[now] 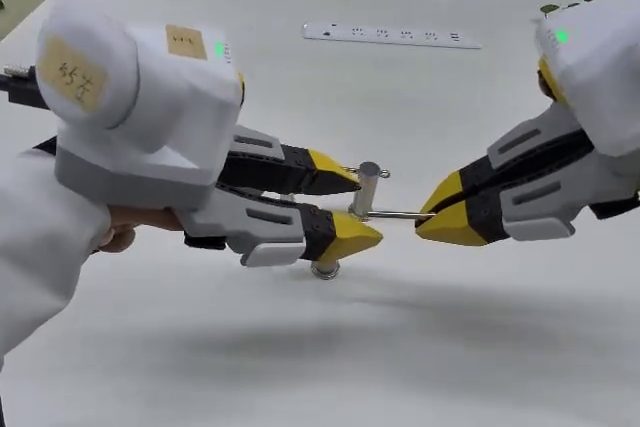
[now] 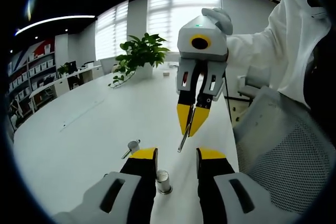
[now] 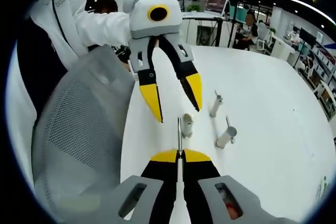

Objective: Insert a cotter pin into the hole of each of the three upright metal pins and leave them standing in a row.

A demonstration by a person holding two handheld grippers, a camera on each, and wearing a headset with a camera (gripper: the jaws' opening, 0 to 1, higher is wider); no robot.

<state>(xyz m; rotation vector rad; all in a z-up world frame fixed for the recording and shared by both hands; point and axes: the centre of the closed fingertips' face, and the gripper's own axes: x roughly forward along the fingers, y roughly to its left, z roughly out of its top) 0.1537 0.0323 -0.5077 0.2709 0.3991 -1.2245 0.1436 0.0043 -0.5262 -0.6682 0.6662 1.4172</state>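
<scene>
We count three metal pins [image 3: 186, 125]. One stands between our left gripper's [image 1: 366, 209] wide-open, empty jaws, and two stand at two and three o'clock of it in the right gripper view. Our right gripper [image 1: 428, 219], pinched shut, holds one cotter pin [image 1: 392, 214], its tip just beside that pin.

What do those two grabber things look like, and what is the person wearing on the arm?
Both the left gripper and the right gripper have white, rounded bodies, grey and black jaws, and pointed yellow tips. Each has a small green light. The left one carries two tan stickers, one with handwriting. The person wears a white sleeve.
</scene>
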